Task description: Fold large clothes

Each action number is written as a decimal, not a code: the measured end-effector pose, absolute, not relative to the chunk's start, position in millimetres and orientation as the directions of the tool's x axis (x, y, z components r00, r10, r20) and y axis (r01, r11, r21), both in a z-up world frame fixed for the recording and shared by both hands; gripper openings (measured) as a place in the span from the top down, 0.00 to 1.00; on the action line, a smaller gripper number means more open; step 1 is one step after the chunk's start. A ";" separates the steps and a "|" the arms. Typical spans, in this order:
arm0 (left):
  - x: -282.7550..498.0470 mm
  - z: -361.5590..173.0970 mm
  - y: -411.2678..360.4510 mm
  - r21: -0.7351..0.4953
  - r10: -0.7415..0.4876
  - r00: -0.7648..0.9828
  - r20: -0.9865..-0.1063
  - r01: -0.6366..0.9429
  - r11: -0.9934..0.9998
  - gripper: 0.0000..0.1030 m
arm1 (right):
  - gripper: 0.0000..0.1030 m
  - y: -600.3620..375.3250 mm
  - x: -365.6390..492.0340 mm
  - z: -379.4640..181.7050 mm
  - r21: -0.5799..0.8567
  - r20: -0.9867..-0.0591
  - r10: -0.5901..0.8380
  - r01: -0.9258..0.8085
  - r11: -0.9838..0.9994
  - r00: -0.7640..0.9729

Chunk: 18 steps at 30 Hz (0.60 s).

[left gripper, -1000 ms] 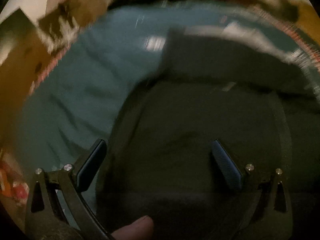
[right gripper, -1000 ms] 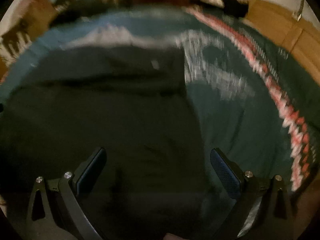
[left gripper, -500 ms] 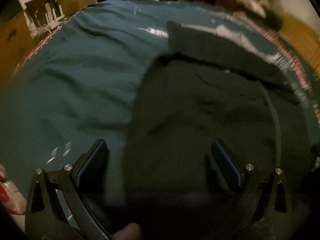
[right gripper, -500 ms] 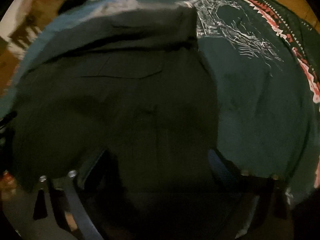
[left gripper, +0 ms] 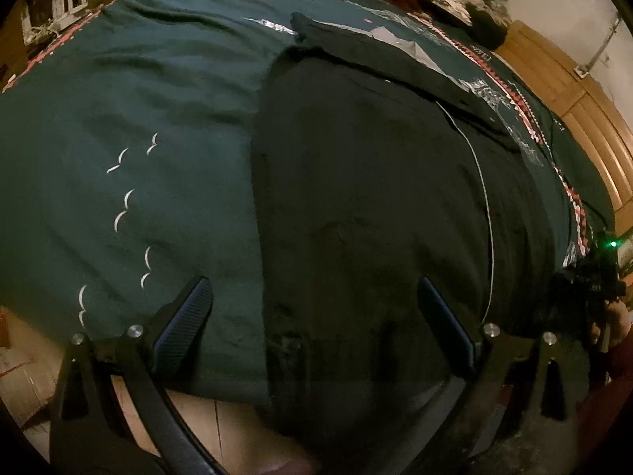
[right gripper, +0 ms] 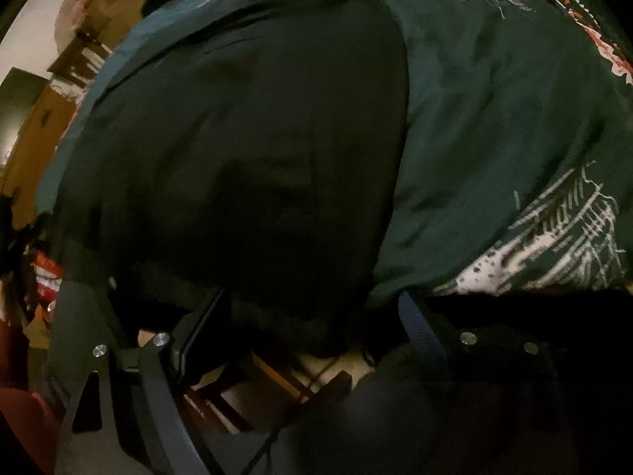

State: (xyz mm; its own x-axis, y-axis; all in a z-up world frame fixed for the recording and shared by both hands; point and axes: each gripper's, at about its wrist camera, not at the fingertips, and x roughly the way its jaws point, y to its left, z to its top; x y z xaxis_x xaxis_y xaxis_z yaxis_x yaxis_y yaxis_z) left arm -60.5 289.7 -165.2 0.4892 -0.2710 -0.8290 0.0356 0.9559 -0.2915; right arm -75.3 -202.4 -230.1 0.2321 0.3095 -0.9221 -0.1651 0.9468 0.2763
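Observation:
A large black garment lies spread flat on a teal bedspread; its far part is folded over. My left gripper hangs open above the garment's near left corner, with the cloth edge running between its fingers and neither pad touching it. In the right wrist view the same garment fills the middle. My right gripper is at the garment's near hem by the bed's edge, jaws closing, with the hem between the fingers and no clear pinch. The right gripper also shows at the far right of the left wrist view.
The bedspread has white bird marks, a white print and a red-and-white border. Wooden floor shows below the bed's near edge. Wooden panelling stands to the right, and clutter beyond the bed's far end.
Both grippers have drawn back to the bed's near edge and tipped further down. The right gripper's fingers have come somewhat closer together around the garment's hem.

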 end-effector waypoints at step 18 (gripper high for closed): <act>-57.3 -179.5 281.2 -0.250 -0.262 0.466 -0.845 0.088 0.964 0.49 | 0.16 -176.5 -81.1 -249.8 0.267 -0.934 0.300 -0.181 0.947 0.194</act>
